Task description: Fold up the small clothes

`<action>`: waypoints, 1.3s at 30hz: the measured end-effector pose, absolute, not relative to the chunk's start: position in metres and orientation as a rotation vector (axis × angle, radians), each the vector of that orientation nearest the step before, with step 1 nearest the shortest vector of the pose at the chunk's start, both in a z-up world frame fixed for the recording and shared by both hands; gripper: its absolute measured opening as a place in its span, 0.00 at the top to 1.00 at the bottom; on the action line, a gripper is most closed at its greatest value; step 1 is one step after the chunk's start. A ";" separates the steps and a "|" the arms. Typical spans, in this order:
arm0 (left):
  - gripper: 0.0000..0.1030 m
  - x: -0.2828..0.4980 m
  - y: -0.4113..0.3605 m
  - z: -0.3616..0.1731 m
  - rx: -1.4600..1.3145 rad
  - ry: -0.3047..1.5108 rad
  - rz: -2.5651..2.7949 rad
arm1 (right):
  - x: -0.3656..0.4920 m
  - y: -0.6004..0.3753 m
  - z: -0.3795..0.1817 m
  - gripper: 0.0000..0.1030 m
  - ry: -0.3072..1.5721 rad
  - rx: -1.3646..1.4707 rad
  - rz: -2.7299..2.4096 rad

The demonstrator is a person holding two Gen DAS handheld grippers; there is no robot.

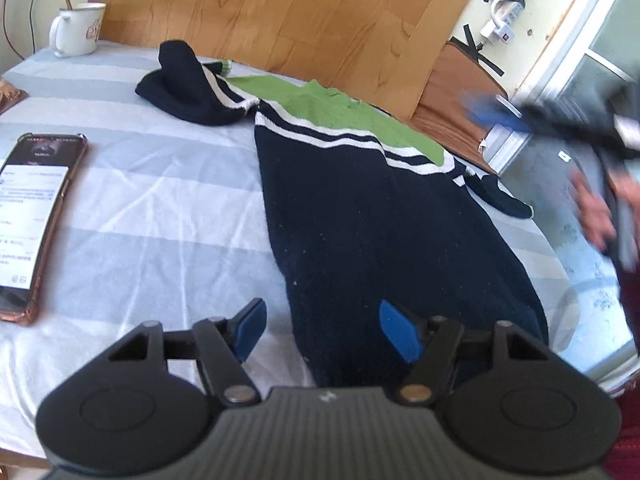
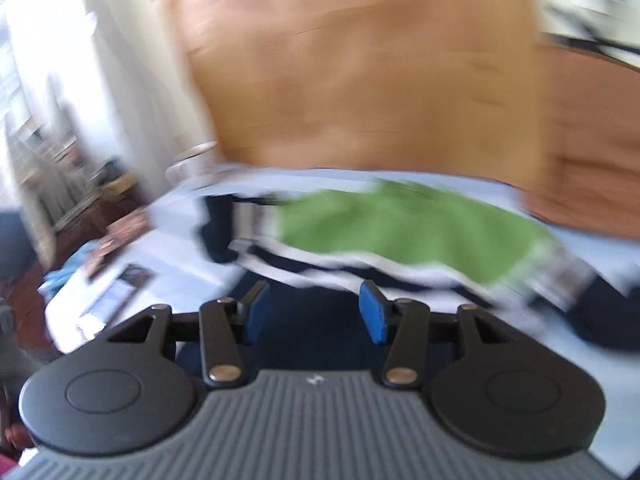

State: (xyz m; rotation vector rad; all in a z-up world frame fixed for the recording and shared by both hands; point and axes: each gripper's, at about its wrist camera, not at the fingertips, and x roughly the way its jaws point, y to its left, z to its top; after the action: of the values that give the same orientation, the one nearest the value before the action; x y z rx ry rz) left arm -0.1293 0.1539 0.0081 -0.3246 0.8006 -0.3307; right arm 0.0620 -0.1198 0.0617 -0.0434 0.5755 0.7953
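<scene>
A small navy sweater (image 1: 372, 216) with a green yoke and white stripes lies flat on the blue-and-white striped tablecloth (image 1: 160, 208). Its left sleeve (image 1: 188, 88) is bunched at the far left. My left gripper (image 1: 320, 330) is open and empty, just above the sweater's near hem. My right gripper (image 1: 496, 114) shows blurred at the far right in the left wrist view, held by a hand. In the blurred right wrist view, the right gripper (image 2: 314, 312) is open and empty above the sweater (image 2: 400, 232).
A phone (image 1: 34, 216) in a brown case lies at the table's left edge. A white mug (image 1: 76, 30) stands at the far left corner. A wooden board (image 1: 288, 16) stands behind the table. The table's right edge (image 1: 560, 280) drops off beside the sweater.
</scene>
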 end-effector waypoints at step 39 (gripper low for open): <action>0.29 -0.140 0.232 0.011 -0.484 0.617 -0.296 | 0.189 0.025 0.010 0.80 0.848 0.098 0.837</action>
State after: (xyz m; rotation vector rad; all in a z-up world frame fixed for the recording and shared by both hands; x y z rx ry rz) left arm -0.1395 0.2317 0.0109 -0.4841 0.6165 -0.2963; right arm 0.1892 0.0250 0.0101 0.0981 0.8476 0.8372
